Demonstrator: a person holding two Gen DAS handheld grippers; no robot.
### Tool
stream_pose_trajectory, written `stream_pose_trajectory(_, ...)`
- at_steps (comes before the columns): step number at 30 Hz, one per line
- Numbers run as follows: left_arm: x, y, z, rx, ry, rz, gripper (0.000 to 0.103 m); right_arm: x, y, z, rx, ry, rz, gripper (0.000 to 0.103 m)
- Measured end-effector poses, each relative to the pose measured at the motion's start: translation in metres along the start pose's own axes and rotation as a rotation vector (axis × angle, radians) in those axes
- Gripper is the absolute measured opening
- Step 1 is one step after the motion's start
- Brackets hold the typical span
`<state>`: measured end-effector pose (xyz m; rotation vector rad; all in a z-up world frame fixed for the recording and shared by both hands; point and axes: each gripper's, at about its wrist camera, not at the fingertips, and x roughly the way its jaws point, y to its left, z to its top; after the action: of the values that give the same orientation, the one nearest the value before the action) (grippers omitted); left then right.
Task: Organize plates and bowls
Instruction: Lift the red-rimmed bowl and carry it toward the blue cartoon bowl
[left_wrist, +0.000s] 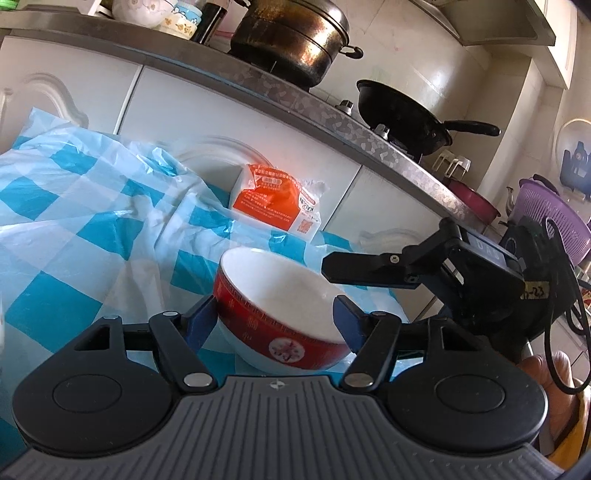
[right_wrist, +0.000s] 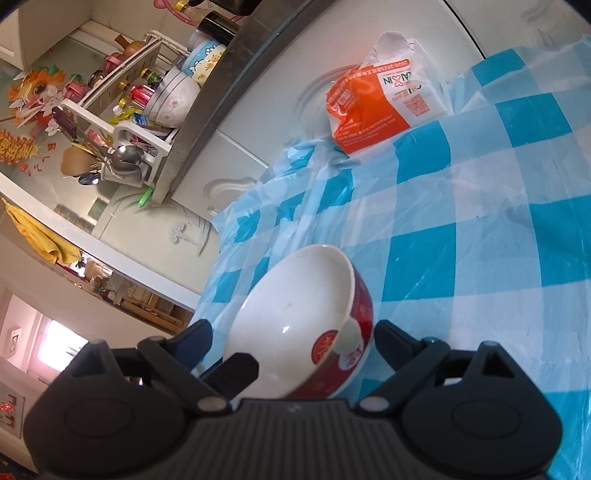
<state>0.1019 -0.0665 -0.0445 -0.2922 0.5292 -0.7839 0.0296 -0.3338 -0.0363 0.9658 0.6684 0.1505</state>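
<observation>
A red bowl (left_wrist: 280, 295) with a white inside sits on the blue-and-white checked cloth (left_wrist: 92, 221). My left gripper (left_wrist: 275, 301) has it between its blue pads, which lie against the bowl's left and right walls. A finger of my right gripper (left_wrist: 354, 267) reaches in from the right over the far rim. In the right wrist view the same bowl (right_wrist: 295, 314) lies between the spread fingers of my right gripper (right_wrist: 291, 325), which is open; cloth shows between its left pad and the bowl. A black finger of the left gripper (right_wrist: 236, 369) shows in front of the bowl.
An orange and white packet (left_wrist: 277, 203) (right_wrist: 380, 110) leans on white cabinet doors behind the bowl. Above, the counter holds a steamer pot (left_wrist: 295, 37), a black pan (left_wrist: 402, 118) and patterned bowls (right_wrist: 177, 96) beside a utensil rack (right_wrist: 140, 110). A purple basket (left_wrist: 546, 214) stands at the right.
</observation>
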Motion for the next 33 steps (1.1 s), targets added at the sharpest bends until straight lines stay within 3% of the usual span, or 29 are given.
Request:
stream_pose_trajectory(8,-0.003,0.003,-0.003,-0.037,0.011,0.035,0.073,-0.002,0.008,-0.007,0.015,-0.004,-0.01,0.094)
stream_pose_trajectory(12,0.0,0.005,-0.005,-0.044,0.023,0.083,0.05,-0.002,0.005,-0.01,0.031,0.002,-0.027,0.091)
stream_pose_trajectory(13,0.002,0.007,-0.005,-0.05,0.036,0.091,0.043,-0.003,0.004,-0.01,0.031,-0.003,-0.031,0.085)
stream_pose_trajectory(16,0.006,0.009,-0.007,-0.059,0.041,0.101,0.045,-0.002,-0.002,-0.007,0.025,-0.002,-0.085,0.06)
stream_pose_trajectory(22,0.008,0.007,-0.007,-0.043,0.041,0.114,0.039,0.004,-0.011,-0.005,0.062,0.027,-0.124,0.046)
stream_pose_trajectory(27,0.006,0.006,-0.007,-0.04,0.037,0.12,0.033,0.004,-0.001,-0.008,0.045,0.025,-0.142,0.049)
stream_pose_trajectory(33,-0.009,0.0,-0.001,-0.035,0.002,0.113,0.032,-0.003,0.005,-0.013,0.066,0.003,-0.113,0.049)
